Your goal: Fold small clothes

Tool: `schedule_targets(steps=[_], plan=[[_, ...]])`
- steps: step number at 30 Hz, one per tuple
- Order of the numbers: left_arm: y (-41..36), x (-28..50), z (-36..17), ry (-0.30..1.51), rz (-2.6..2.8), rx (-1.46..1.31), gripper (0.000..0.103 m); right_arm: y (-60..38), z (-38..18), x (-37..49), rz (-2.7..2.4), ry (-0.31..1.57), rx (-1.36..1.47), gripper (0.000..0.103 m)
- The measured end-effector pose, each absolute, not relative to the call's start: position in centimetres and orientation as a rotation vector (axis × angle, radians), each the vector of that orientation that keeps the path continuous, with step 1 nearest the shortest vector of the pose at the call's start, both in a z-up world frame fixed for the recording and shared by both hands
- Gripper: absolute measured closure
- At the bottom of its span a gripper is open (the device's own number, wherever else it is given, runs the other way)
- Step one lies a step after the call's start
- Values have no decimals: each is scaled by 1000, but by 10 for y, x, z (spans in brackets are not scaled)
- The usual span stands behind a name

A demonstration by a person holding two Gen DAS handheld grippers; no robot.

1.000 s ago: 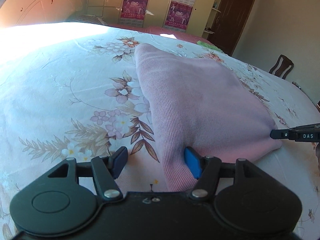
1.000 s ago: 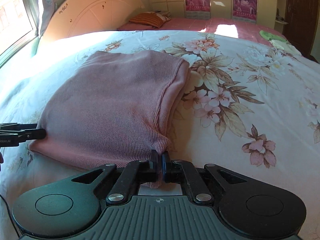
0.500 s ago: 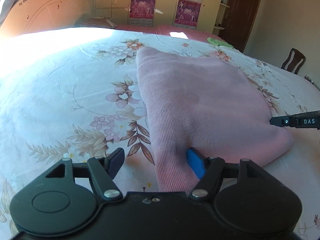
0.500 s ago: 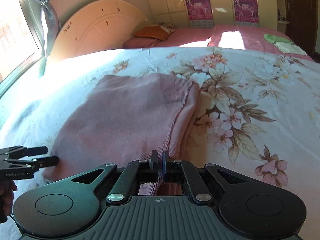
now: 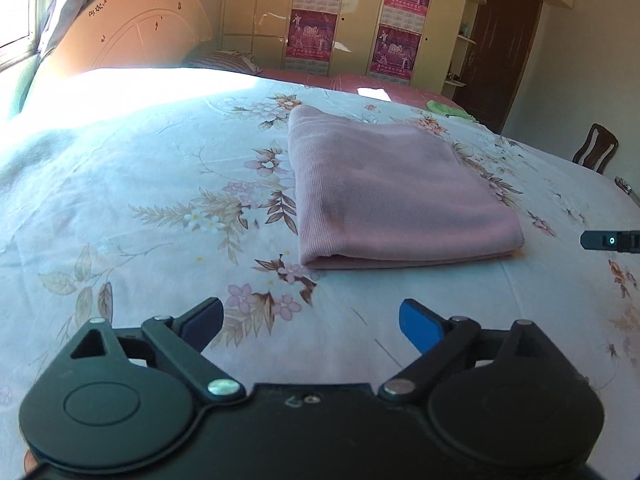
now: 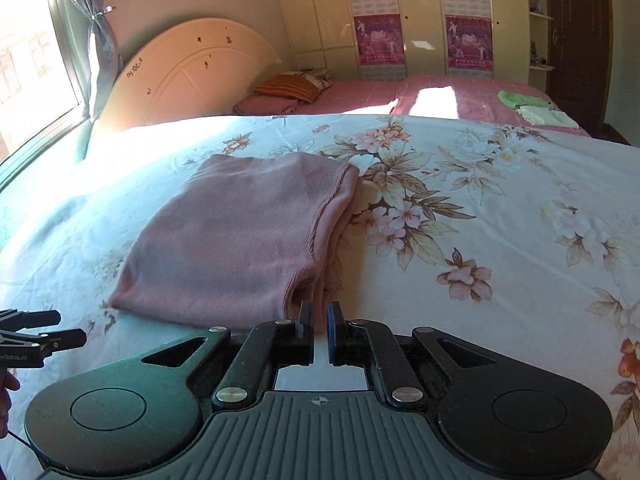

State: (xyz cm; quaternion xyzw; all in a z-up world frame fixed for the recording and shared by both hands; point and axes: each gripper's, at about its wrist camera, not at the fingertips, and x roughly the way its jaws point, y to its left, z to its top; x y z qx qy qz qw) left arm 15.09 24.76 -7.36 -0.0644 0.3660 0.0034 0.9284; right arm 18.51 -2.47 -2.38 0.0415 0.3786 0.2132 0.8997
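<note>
A pink knitted garment (image 5: 392, 196) lies folded into a flat rectangle on the floral bedsheet (image 5: 160, 200); it also shows in the right wrist view (image 6: 240, 240). My left gripper (image 5: 310, 322) is open and empty, hovering in front of the garment's near folded edge, apart from it. My right gripper (image 6: 319, 320) has its jaws slightly apart with a narrow gap, empty, right at the garment's near right corner. The right gripper's tip (image 5: 608, 240) shows at the right edge of the left wrist view; the left gripper's fingers (image 6: 44, 336) show at the left edge of the right wrist view.
A second bed with a pink cover (image 6: 420, 96) stands behind, with a striped pillow (image 6: 292, 88) and green folded cloths (image 6: 524, 100). A headboard (image 6: 192, 68), wardrobes with posters (image 6: 420, 20), a dark door (image 5: 496, 52) and a chair (image 5: 596, 152) surround the bed.
Both grippers pulled back from the garment. The left let go of the near edge and opened wider. The right released the corner it was pinching. The garment now lies flat.
</note>
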Motion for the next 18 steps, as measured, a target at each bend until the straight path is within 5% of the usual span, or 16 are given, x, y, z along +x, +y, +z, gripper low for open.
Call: schedule_targets(steps=[12, 13, 14, 18], plan=[[165, 44, 6, 557, -37, -45, 2, -17, 38, 34, 433, 687, 53, 95], [161, 35, 9, 547, -27, -43, 1, -17, 43, 24, 413, 662, 53, 60], [158, 28, 12, 537, -24, -43, 0, -17, 48, 14, 393, 622, 62, 4], [152, 0, 23, 506, -6, -49, 3, -24, 60, -12, 362, 556, 52, 0]])
